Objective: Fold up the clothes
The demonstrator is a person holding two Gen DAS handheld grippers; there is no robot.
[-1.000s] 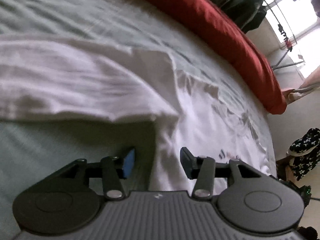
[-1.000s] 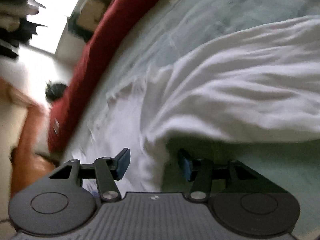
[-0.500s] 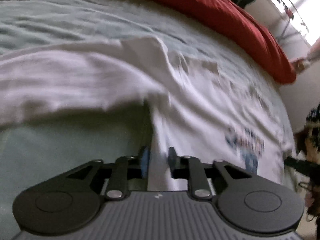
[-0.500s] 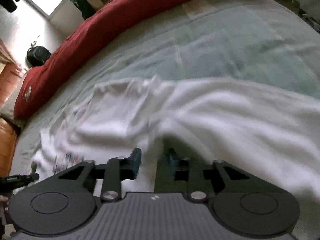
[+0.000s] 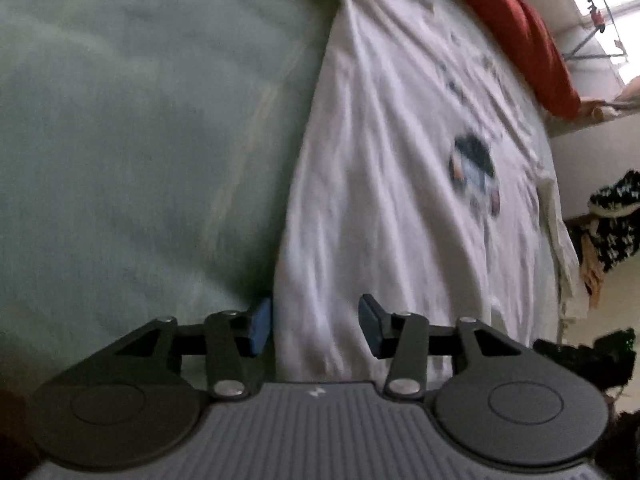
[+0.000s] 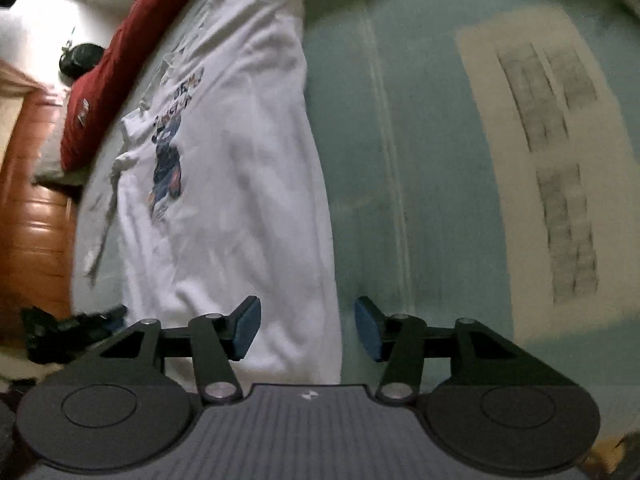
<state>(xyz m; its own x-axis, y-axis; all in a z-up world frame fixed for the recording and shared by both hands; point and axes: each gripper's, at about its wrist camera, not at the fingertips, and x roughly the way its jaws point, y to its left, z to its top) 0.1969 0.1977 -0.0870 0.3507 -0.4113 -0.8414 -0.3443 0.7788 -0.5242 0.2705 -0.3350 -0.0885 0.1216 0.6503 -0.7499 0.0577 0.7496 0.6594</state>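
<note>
We see a pale green bedsheet (image 6: 420, 140), a white printed T-shirt (image 6: 240, 160) spread flat on it, red bedding (image 5: 516, 24) beyond, our left gripper (image 5: 316, 326) and right gripper (image 6: 308, 328) opening over the shirt's edge, gripping nothing.

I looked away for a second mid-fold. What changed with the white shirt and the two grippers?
Both grippers pinched the white shirt's folded edge half a second ago and swung it over; it now lies as a long, flatter strip with the print showing. The left gripper and right gripper are opening, pads clear of the cloth. The green bedsheet and red blanket stayed put.
</note>
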